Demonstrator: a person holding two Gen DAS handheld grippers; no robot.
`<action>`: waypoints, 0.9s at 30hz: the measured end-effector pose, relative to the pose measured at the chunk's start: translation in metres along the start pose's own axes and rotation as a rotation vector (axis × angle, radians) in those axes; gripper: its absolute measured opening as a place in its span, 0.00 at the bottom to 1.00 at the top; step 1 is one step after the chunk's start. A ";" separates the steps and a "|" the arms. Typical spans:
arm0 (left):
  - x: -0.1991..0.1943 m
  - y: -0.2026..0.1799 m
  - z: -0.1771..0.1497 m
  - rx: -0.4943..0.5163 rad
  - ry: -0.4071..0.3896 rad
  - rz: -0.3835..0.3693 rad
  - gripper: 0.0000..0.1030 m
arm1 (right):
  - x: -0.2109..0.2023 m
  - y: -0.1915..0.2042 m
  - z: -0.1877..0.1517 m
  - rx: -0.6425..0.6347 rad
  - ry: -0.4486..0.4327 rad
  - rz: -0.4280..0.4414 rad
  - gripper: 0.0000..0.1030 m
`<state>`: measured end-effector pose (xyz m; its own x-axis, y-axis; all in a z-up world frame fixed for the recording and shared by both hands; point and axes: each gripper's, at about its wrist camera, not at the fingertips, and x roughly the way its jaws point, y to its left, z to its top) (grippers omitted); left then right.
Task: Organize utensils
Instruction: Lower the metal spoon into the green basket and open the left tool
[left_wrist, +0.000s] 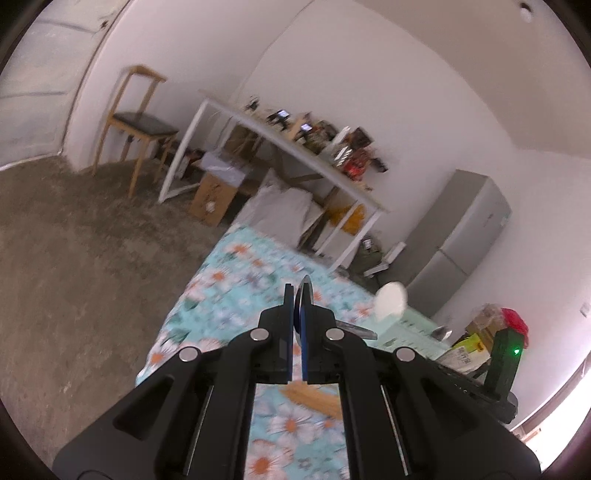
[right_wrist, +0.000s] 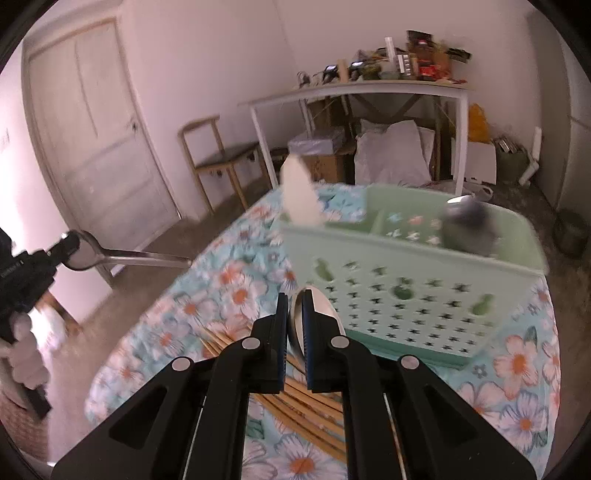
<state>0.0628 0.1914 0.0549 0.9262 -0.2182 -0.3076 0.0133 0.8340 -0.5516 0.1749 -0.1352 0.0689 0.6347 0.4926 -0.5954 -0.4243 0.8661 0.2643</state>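
The left tongs are clenched on a metal spoon, seen edge-on; its handle is largely hidden behind the fingers. The right tongs are clenched on a second spoon, held above the chopsticks on the floral-covered bench. The green basket is blurred; a white spoon and dark utensils inside are hard to make out.

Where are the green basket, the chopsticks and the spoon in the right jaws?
green basket (right_wrist: 406, 310), right wrist view, perforated front wall.
chopsticks (right_wrist: 295, 398), right wrist view, middle of the bundle.
spoon (right_wrist: 317, 314), right wrist view, shiny bowl.
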 end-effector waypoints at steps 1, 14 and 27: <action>-0.001 -0.007 0.005 0.011 -0.010 -0.020 0.02 | -0.005 -0.004 0.001 0.011 -0.011 0.002 0.07; 0.041 -0.117 0.043 0.264 -0.024 -0.056 0.02 | -0.058 -0.046 -0.008 0.119 -0.119 -0.009 0.07; 0.121 -0.197 0.024 0.573 0.168 0.153 0.02 | -0.073 -0.066 -0.017 0.152 -0.150 0.027 0.07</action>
<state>0.1810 0.0131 0.1448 0.8620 -0.1128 -0.4942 0.1290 0.9916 -0.0014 0.1451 -0.2299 0.0819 0.7182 0.5131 -0.4699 -0.3476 0.8497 0.3965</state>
